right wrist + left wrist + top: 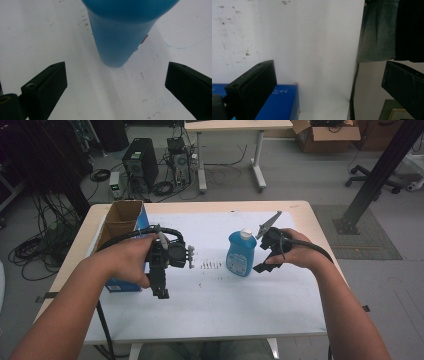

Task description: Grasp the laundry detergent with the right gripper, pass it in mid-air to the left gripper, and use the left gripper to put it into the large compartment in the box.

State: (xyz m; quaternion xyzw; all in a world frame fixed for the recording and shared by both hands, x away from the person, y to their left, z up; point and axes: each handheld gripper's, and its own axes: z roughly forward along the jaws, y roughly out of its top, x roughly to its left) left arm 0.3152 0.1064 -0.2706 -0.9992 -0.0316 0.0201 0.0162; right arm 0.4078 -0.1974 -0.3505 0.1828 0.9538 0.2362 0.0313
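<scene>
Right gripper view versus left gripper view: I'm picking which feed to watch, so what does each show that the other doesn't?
Right gripper view alone: the blue bottle close ahead, standing on the table between and beyond the open jaws of the right gripper, untouched.

Left gripper view alone: the corner of the blue box beside one jaw of the left gripper, the table's near edge, a cable hanging there, and grey-green cloth beyond the edge.

Both: wide-open black jaws holding nothing, over the white sheet with small dark specks.

Upright blue bottle point(241, 253), white-capped, mid-table on white sheet point(250, 305)
</scene>
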